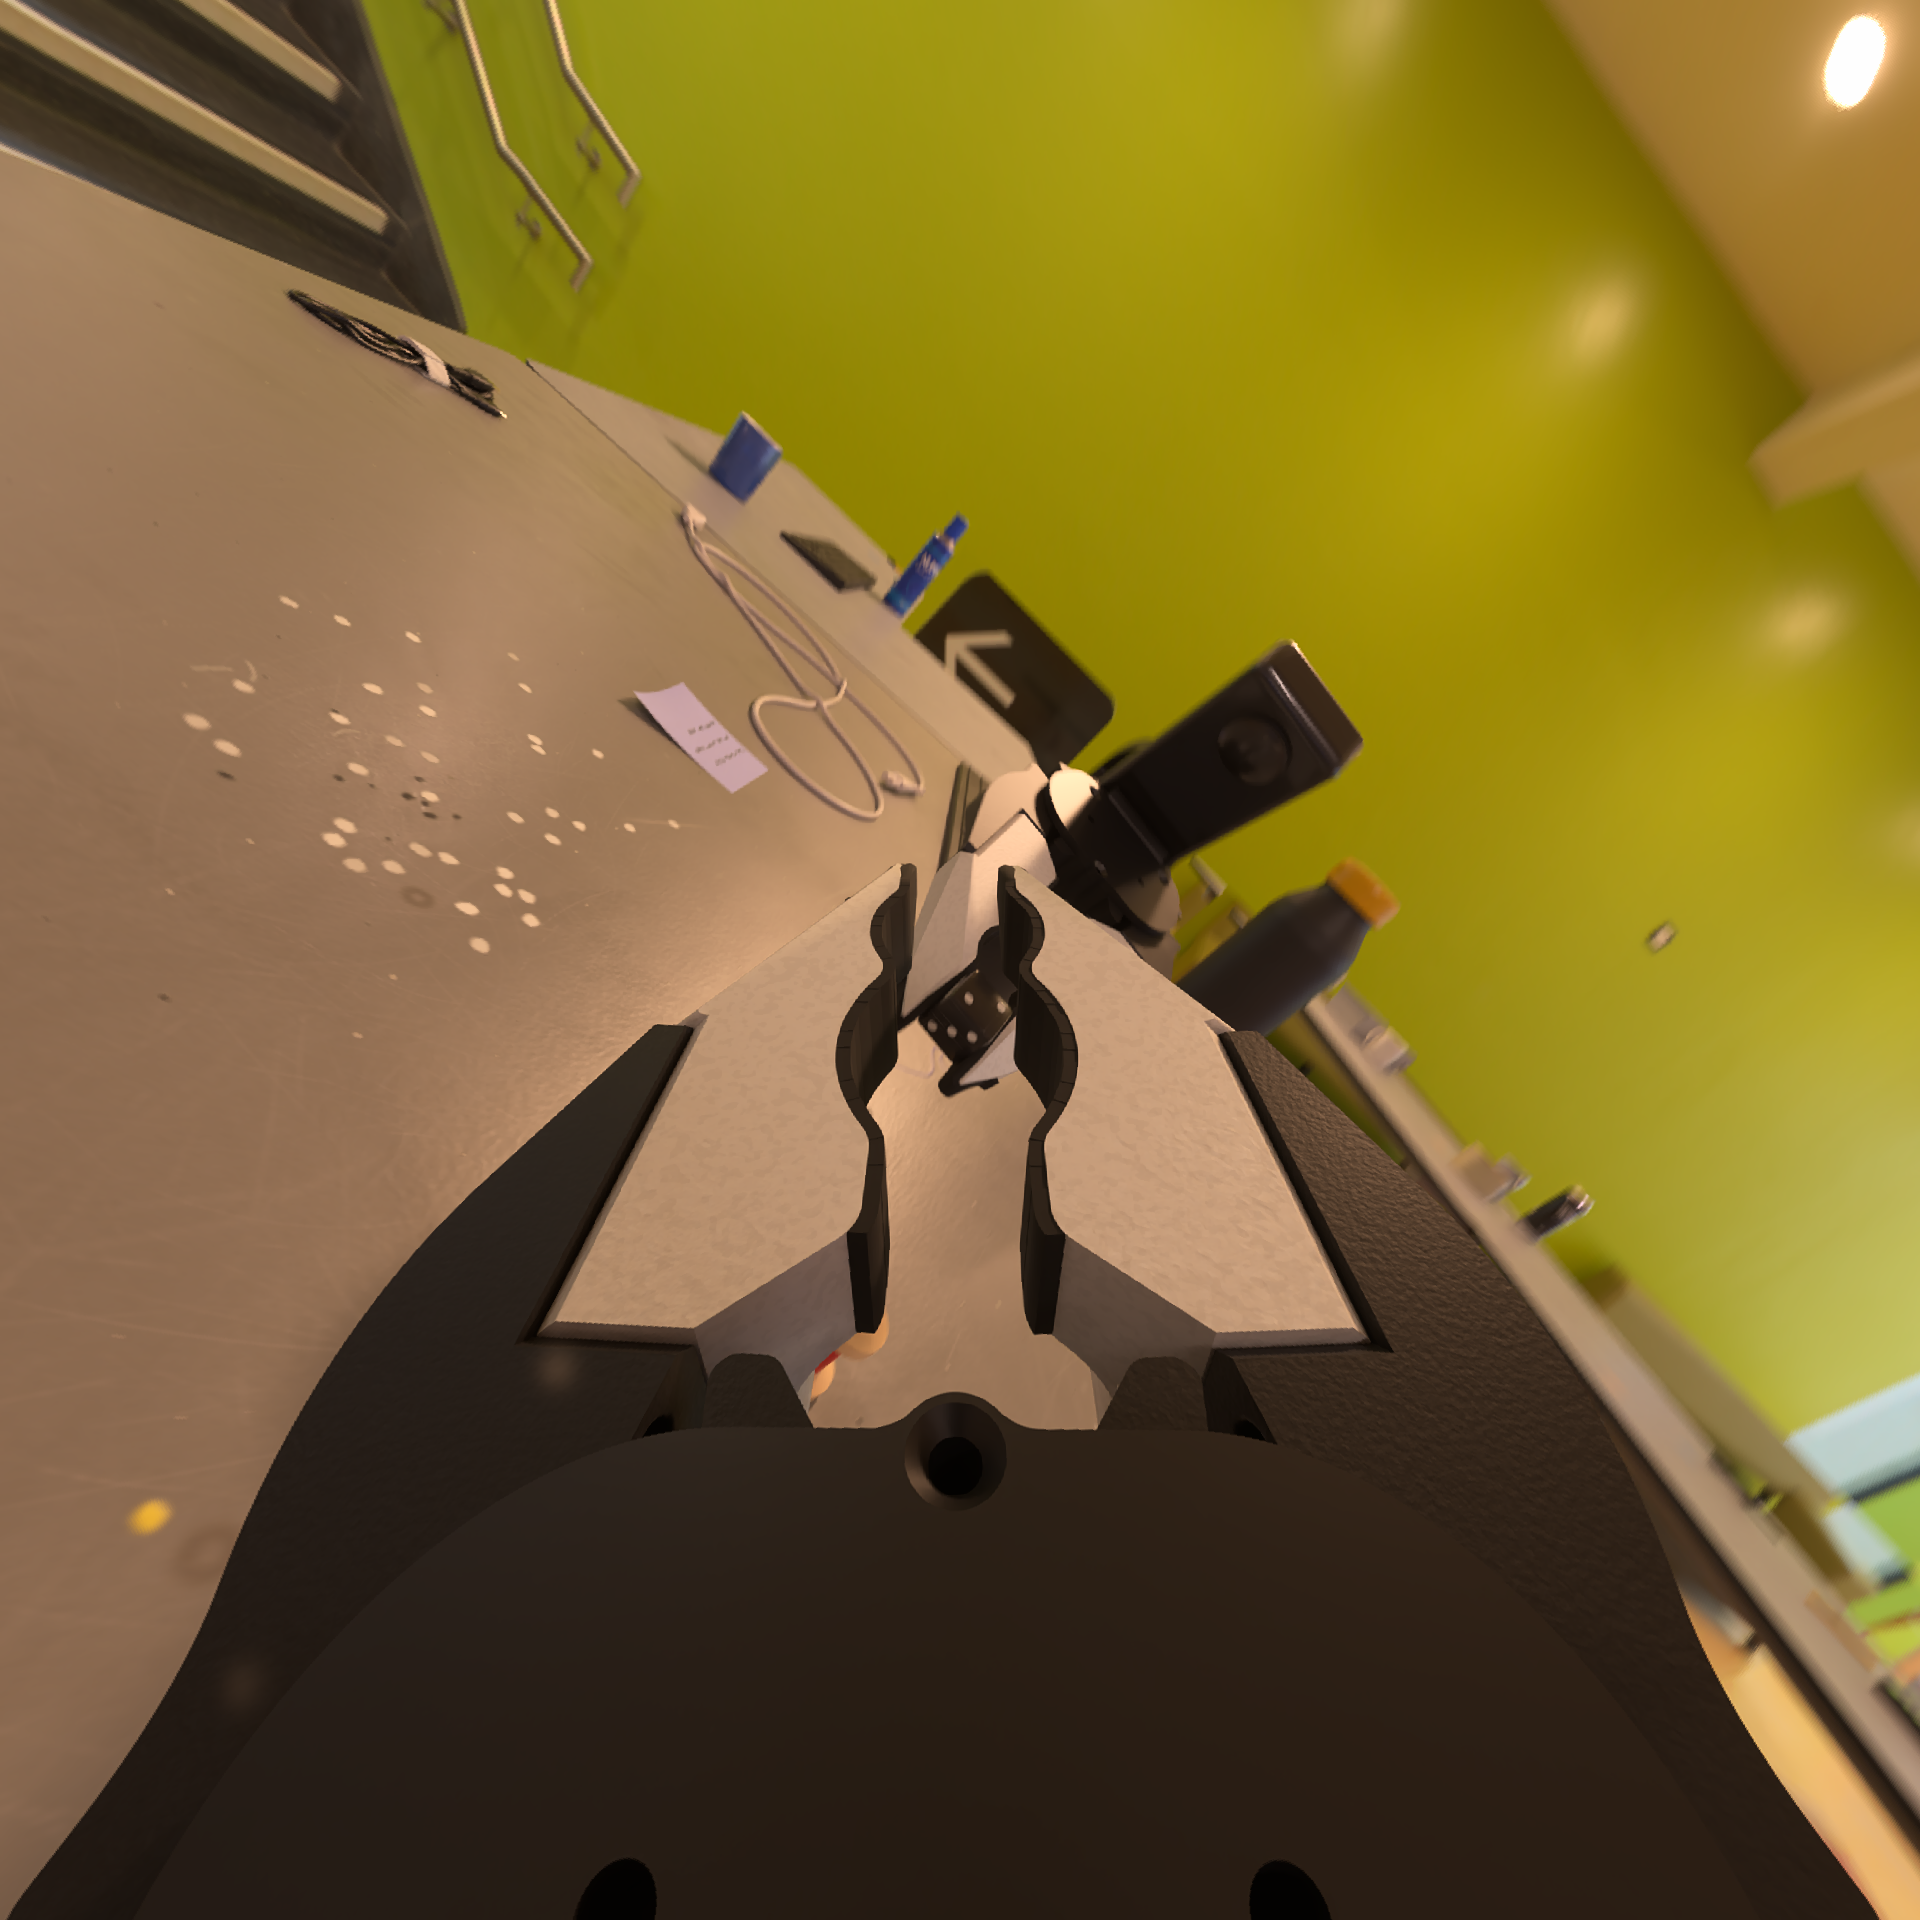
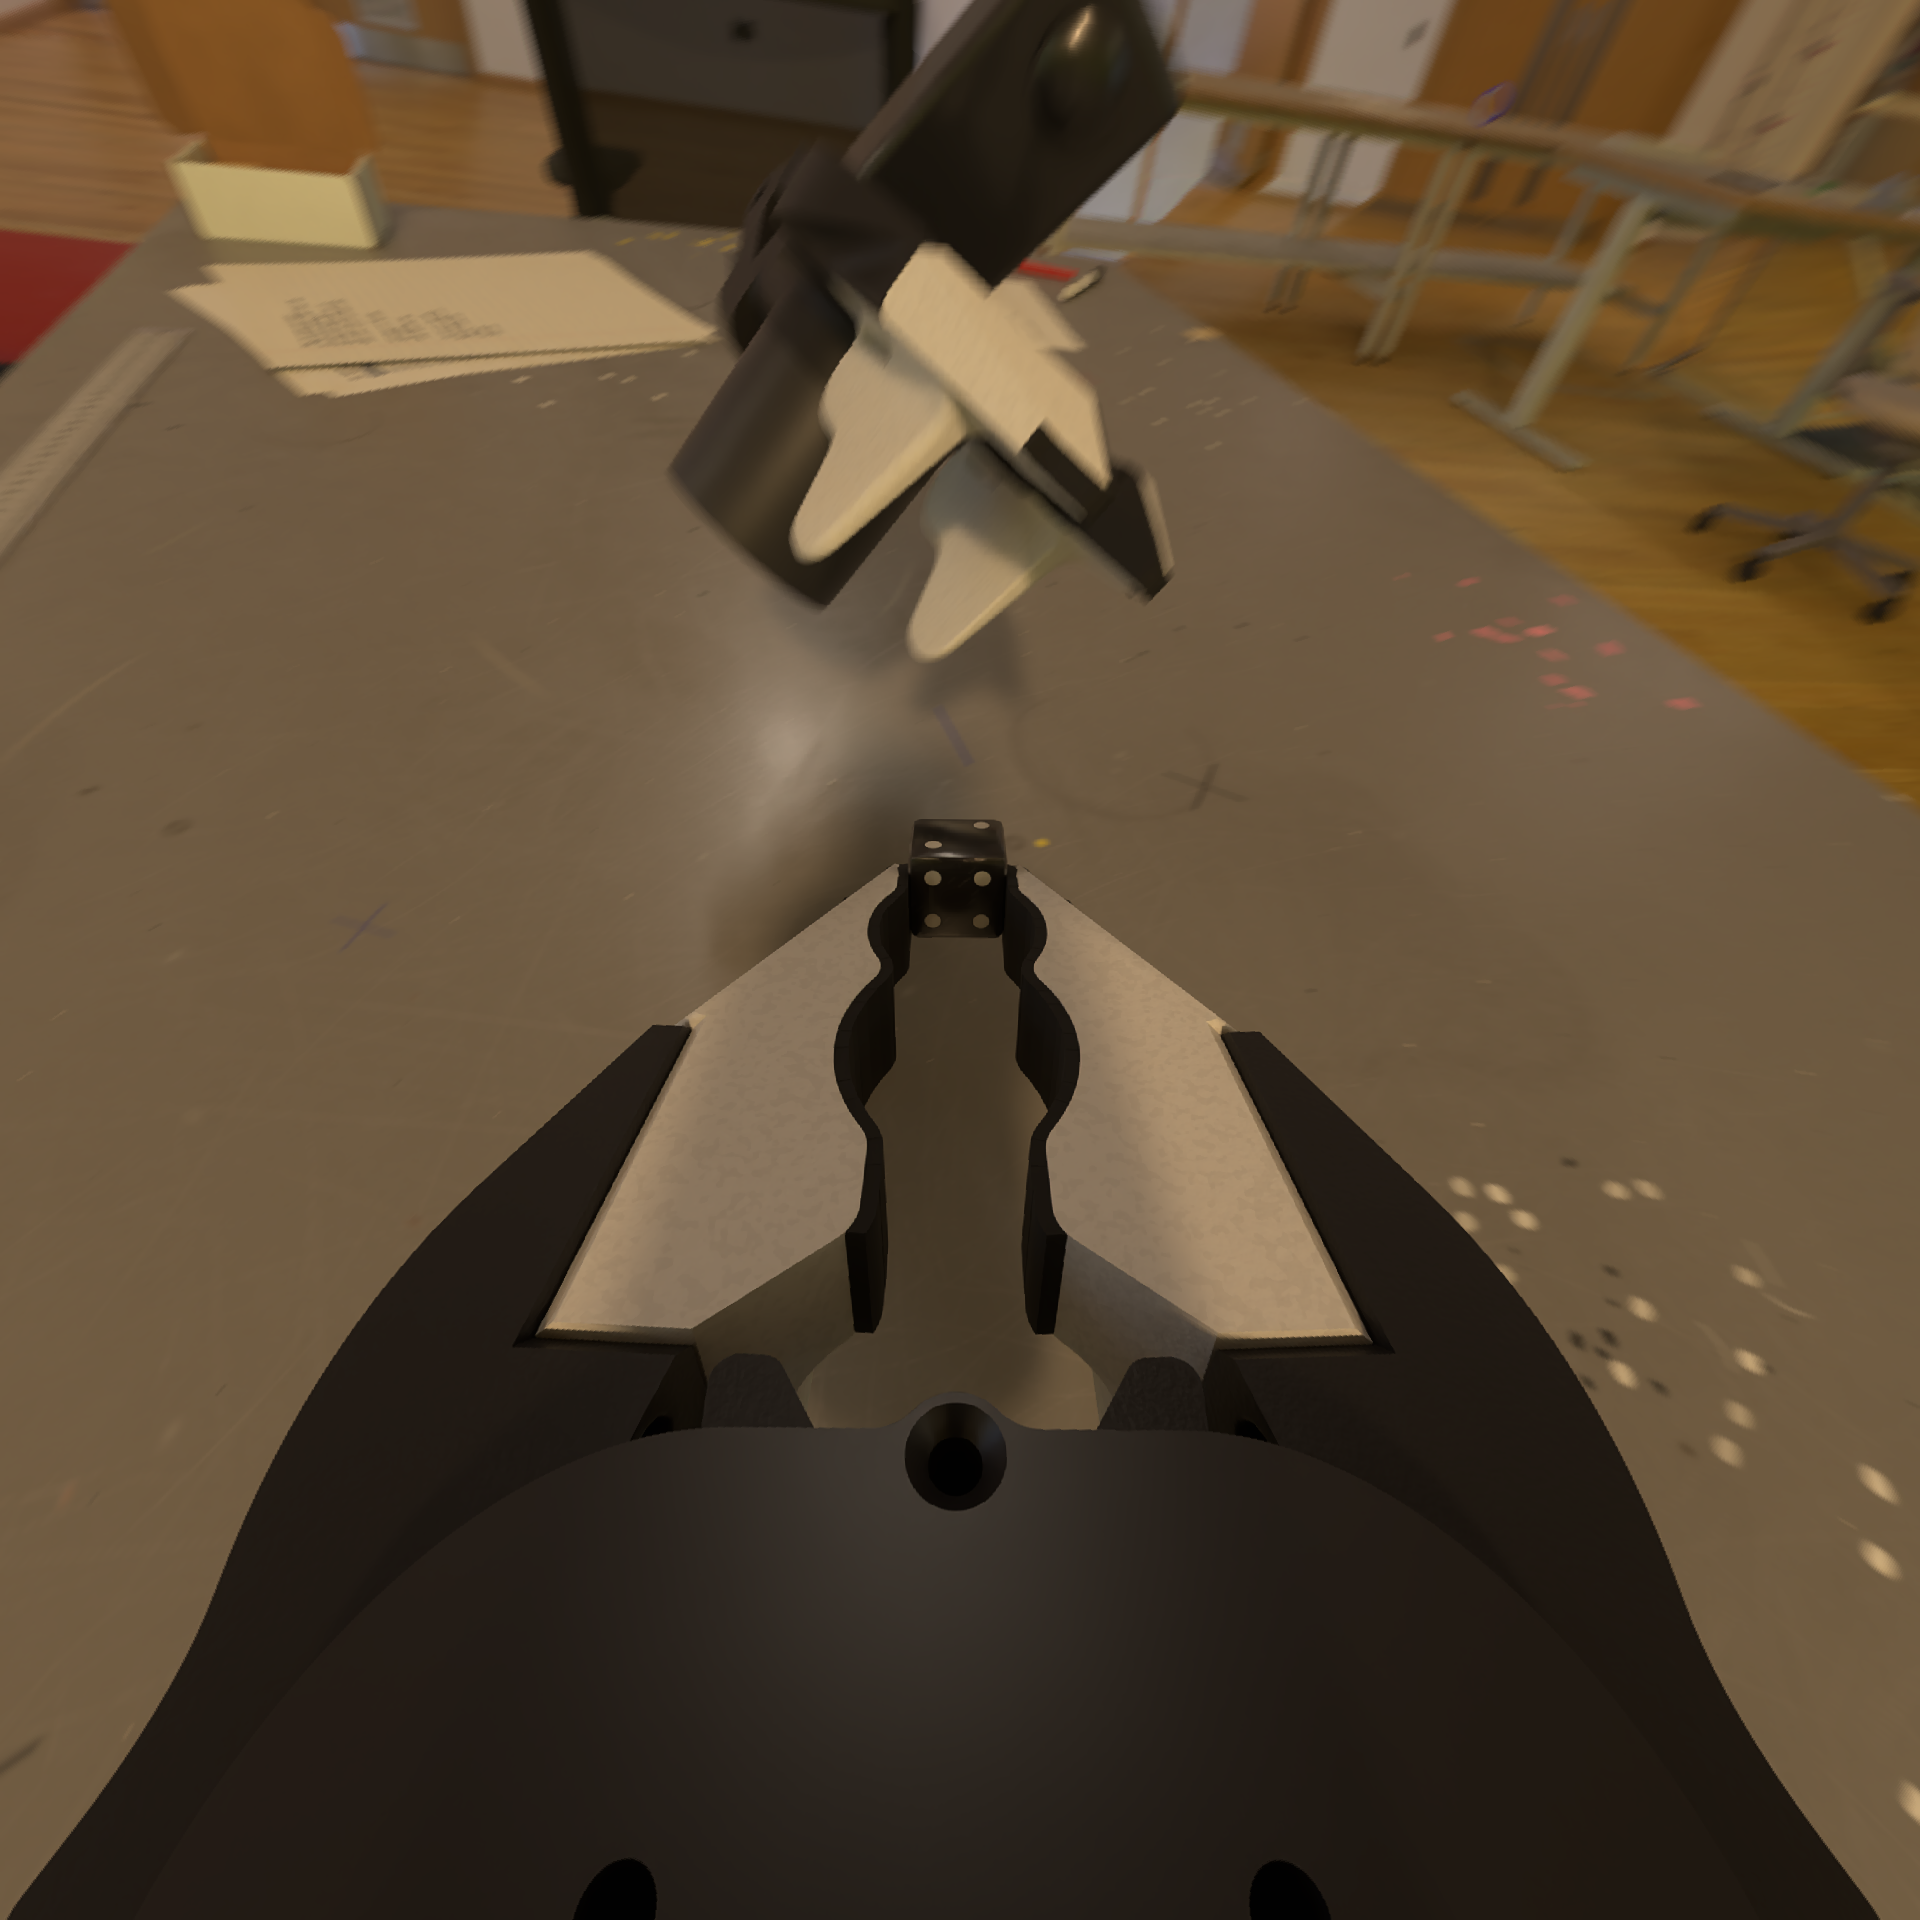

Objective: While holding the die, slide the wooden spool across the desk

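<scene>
while the right gripper [image 2: 957, 883] clamps one black die [image 2: 958, 879] at its fingertips above the desk [image 2: 364, 831], the left gripper [image 1: 954, 894] hangs empty, fingers slightly apart.

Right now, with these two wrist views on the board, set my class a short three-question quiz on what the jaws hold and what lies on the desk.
1. True or false: the right gripper holds the black die at the tips of its jaws.
2. On the desk, what lies right beside the white cable? A: a small paper note. B: a red mug. C: a banana.
3. Fill in: the dark bottle past the desk's edge has an ______ cap.

Key: 1 true; 2 A; 3 orange.
</scene>
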`<action>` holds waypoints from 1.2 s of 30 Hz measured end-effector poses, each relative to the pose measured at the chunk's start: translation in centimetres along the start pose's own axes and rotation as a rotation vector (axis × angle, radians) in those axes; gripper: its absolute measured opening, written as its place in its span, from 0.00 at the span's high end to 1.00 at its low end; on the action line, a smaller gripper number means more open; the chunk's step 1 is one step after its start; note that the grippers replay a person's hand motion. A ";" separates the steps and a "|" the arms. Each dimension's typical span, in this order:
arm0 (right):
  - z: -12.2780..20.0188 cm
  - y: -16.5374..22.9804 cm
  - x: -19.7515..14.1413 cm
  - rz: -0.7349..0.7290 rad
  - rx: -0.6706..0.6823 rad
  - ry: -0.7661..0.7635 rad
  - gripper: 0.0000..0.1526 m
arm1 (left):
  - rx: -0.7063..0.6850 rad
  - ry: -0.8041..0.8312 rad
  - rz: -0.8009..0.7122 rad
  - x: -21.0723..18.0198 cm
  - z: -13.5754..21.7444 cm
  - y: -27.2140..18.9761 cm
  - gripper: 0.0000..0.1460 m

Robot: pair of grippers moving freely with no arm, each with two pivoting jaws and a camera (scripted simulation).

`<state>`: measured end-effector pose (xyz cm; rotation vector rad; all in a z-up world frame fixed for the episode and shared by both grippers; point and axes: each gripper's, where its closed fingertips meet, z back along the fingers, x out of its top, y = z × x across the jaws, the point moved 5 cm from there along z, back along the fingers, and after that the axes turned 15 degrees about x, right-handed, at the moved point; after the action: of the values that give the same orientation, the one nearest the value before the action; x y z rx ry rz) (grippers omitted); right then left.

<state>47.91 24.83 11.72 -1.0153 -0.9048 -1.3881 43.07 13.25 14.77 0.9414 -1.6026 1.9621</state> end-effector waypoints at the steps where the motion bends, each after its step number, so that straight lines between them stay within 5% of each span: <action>1: -0.3 0.2 -0.4 -0.010 0.047 0.015 0.89 | 0.004 0.025 -0.048 0.2 0.2 -0.2 0.90; 6: -1.7 1.3 -2.5 -0.013 0.160 0.132 0.89 | 0.103 0.190 -0.309 -0.7 0.8 -0.6 0.92; 12: -1.9 1.8 -3.4 -0.006 0.190 0.220 0.89 | 0.232 0.462 -0.560 -6.6 0.6 1.5 0.91; 16: -1.3 1.5 -3.6 -0.011 0.165 0.236 0.89 | 0.261 0.598 -0.747 -9.5 0.2 2.2 0.82; 23: -0.9 1.0 -3.7 -0.016 0.116 0.240 0.89 | 0.216 0.657 -0.769 -11.1 -0.2 1.9 0.74; 31: 0.0 0.4 -3.3 -0.012 0.059 0.228 0.89 | 0.060 0.714 -0.787 -11.3 0.8 0.0 0.85; 36: 1.1 -0.4 -2.8 -0.026 0.004 0.183 0.89 | 0.129 0.698 -0.887 -9.7 0.7 0.7 0.85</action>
<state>47.53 26.80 9.47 -0.8601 -0.7874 -1.4741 49.24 13.25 7.22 0.7013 -0.5215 1.4839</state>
